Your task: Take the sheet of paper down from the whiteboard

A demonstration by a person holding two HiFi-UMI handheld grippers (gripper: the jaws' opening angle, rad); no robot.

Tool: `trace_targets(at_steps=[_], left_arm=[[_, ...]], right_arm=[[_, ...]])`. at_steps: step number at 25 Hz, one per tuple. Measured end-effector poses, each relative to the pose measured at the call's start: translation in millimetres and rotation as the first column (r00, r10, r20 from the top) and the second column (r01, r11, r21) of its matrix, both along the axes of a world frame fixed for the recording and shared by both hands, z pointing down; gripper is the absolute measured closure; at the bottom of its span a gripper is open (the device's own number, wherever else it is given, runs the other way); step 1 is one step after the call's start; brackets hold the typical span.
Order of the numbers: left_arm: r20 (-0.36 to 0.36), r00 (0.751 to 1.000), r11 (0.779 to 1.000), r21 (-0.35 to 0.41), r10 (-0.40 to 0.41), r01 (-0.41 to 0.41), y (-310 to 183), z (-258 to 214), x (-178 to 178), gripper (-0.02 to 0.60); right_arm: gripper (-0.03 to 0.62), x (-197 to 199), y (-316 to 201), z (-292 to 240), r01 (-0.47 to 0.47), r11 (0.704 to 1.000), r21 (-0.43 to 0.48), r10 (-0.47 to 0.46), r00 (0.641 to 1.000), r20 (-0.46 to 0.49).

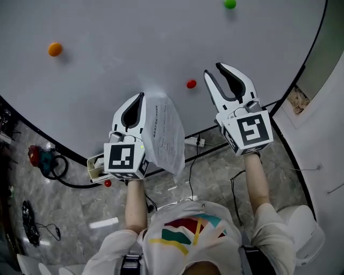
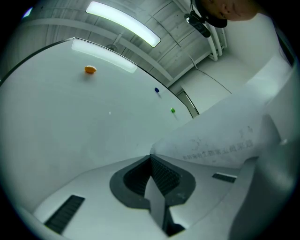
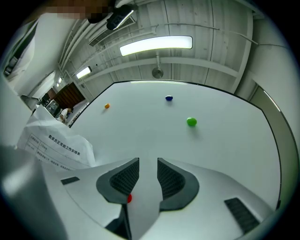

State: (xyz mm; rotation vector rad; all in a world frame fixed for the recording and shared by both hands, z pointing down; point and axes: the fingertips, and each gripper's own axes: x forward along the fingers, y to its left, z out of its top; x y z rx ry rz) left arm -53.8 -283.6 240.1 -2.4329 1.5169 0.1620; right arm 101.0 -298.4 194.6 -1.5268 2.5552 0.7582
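The left gripper (image 1: 141, 100) is clamped tight on one edge of the white, creased sheet of paper (image 1: 164, 132) printed with lines of small text. Its ribbed dark pads are closed together with the paper's corner pinched between them, as the left gripper view (image 2: 151, 157) shows plainly. That pinch is what carries the sheet: it hangs and curls away to the gripper's right, bowed out from the large white whiteboard (image 1: 134, 43), and no magnet sits on it. I judge it is already free of the board and held up only by this one grip. The round red magnet (image 1: 191, 84) sits on bare board just beside the sheet's upper right edge, between the two grippers, likely the one that pinned it. The right gripper (image 1: 214, 73) has its jaws parted a moderate way with nothing between them but bare board. It points at the whiteboard near the red magnet, so it seems free to help or simply standing by. A round orange magnet (image 1: 55, 49) and a round green magnet (image 1: 230, 4) lie well apart, higher on the board. The only container is a small open beige box (image 1: 95, 167) at the board's lower edge, just beside the left gripper's marker cube. It is too small and too hidden for its contents to be told.
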Motion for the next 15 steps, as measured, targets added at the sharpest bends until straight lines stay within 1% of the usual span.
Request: trace_targets(at_steps=[4,12,15], left_arm=[[0.011,1.000,1.000,0.007,0.015,-0.015,-2,-2,5,0.535],[0.010,0.999,0.999,0.002,0.036,-0.036,-4,-3,13,0.535],[-0.003,0.999,0.999,-0.008,0.037,-0.037,-4,1,14,0.535]], right_arm=[[0.462,-8,-3,4,0.012,1.000,-0.002,-0.012,1.000,-0.012],[0.462,-14,-4,10,0.013,1.000,-0.023,-0.013,1.000,-0.010],[0.462,-14,0,18,0.012,0.999,-0.047,-0.011,1.000,0.016]])
